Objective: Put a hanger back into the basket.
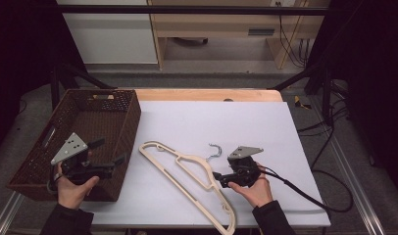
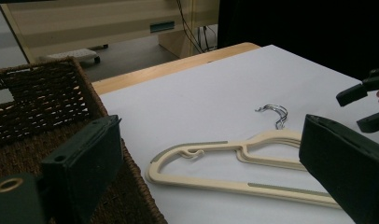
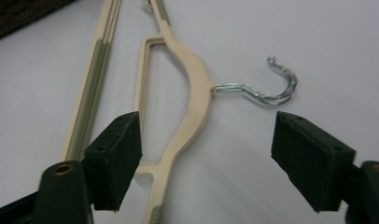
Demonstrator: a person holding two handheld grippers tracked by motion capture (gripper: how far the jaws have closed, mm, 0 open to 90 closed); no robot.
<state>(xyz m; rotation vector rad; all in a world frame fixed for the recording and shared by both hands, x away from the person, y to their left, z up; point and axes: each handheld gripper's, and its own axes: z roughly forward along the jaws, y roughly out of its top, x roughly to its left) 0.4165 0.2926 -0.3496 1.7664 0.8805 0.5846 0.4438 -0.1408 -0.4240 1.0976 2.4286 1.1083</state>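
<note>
A: Hanger position?
B: Lay flat on the white tabletop (image 1: 265, 122), just right of the wicker basket (image 1: 119, 128). Cream hanger (image 1: 187, 181), apparently more than one stacked; metal hook (image 1: 215, 151) pointed away from the basket.

A: Right gripper?
B: Right gripper (image 3: 206, 154) sat low over the hanger's neck, on the side away from the basket. Jaws parted, short of full width, nothing clamped. One pad close beside the hanger's shoulder, contact not determinable; the other out past the hook, over bare tabletop.

A: Left gripper?
B: Left gripper (image 1: 109, 156) hovered over the basket's near right corner. Jaws wide apart, nothing between them.
</note>
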